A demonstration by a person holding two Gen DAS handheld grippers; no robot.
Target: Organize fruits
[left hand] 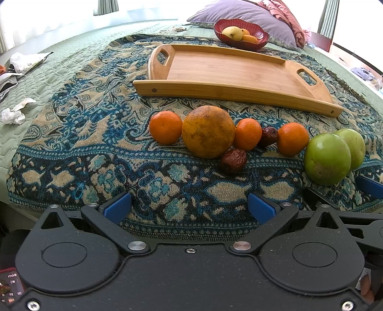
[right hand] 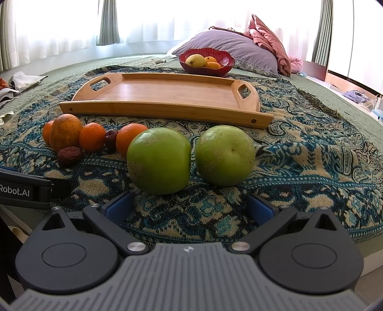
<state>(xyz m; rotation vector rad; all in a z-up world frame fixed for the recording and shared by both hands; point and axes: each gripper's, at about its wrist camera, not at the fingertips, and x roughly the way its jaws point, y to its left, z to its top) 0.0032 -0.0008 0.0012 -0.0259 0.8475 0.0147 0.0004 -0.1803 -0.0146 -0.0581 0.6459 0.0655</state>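
Note:
A row of fruit lies on a patterned blanket: a big orange (left hand: 207, 131), three small mandarins (left hand: 165, 127), two dark red dates (left hand: 233, 160) and two green apples (left hand: 327, 158). Behind them is an empty wooden tray (left hand: 229, 71). My left gripper (left hand: 189, 207) is open and empty, just short of the oranges. My right gripper (right hand: 190, 207) is open and empty, right in front of the two green apples (right hand: 159, 160), which sit just beyond its fingertips. The tray (right hand: 167, 93) and the oranges (right hand: 65, 131) show in the right wrist view too.
A red bowl (left hand: 240, 32) with yellow and orange fruit stands behind the tray, next to a purple pillow (left hand: 239, 12). Crumpled paper (left hand: 14, 114) and bags lie at the left on the green bedspread. The blanket's edge is near the grippers.

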